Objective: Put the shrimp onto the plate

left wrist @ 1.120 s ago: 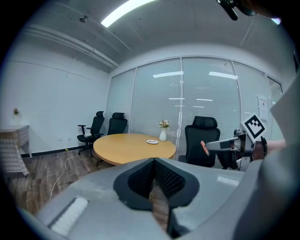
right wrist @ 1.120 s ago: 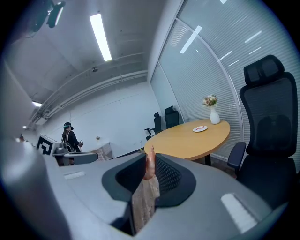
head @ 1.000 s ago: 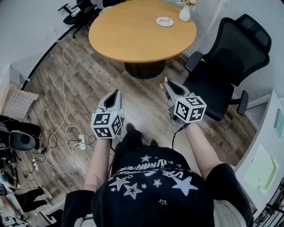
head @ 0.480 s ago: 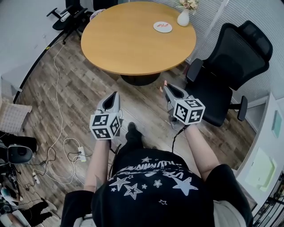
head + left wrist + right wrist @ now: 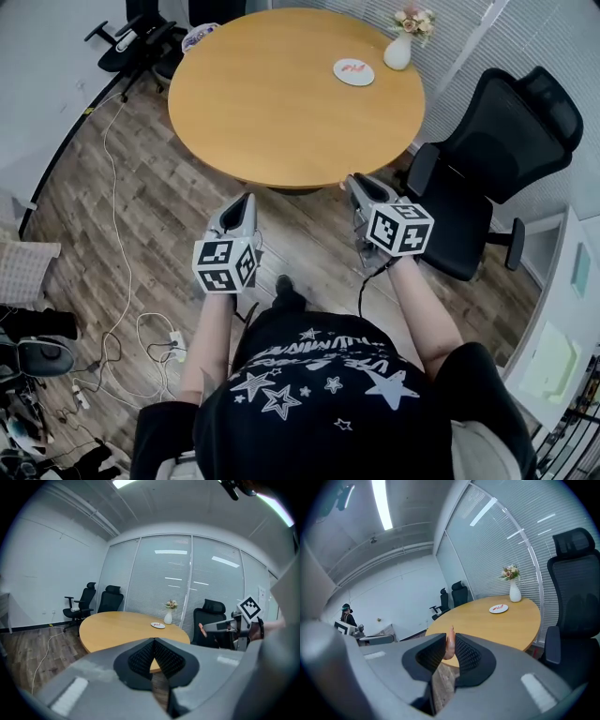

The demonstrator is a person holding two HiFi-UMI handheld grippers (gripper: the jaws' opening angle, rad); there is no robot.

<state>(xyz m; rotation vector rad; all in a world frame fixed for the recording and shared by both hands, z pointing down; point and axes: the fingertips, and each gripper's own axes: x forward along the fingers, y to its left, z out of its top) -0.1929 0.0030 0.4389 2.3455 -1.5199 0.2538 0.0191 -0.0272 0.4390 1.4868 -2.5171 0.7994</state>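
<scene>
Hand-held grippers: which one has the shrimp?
The right hand-held gripper: a pinkish-orange shrimp is clamped between its jaws. The left hand-held gripper has its jaws closed together, nothing between them.

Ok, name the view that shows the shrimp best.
The right gripper view: close up, the shrimp stands pinched in the right claw. The left gripper view shows only its pink tip; the head view barely shows it.

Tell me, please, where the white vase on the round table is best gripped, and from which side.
Probably grip the vase at its narrower neck, jaws level, coming from the open side of the table. It stands upright, and the flowers fill its top, so coming from above looks blocked.
</scene>
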